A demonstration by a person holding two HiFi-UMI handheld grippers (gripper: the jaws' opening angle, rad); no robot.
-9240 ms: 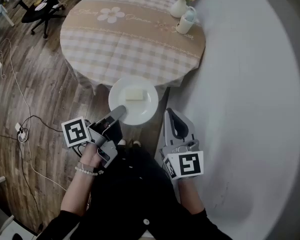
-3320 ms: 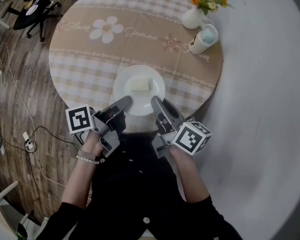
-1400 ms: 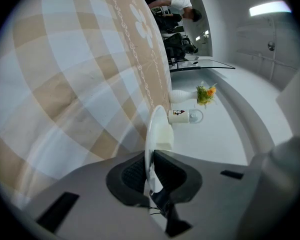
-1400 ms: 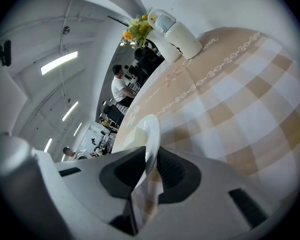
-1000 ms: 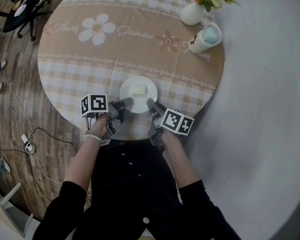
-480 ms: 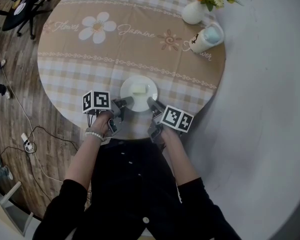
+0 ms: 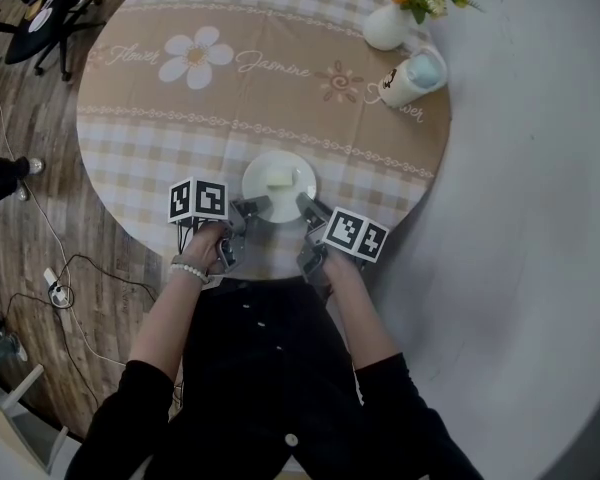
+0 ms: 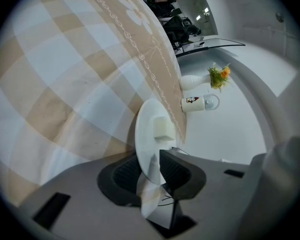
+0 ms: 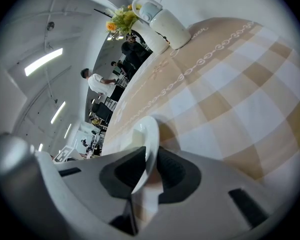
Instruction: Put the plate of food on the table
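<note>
Left claw (image 7: 253,207) and right claw (image 7: 308,207) each pinch a rim of the plate (image 7: 279,165) at the table's (image 7: 180,118) near edge; I cannot tell whether it rests there yet. Releasing one side early could tip it and slide the food (image 7: 279,179) off.

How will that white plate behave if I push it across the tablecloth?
The plate looks rigid and glazed, probably slick: the left tool and right tool pinch only its thin rim. The pale food block sits loose, so it could slide if tilted. Pushing may bunch the tablecloth.
</note>
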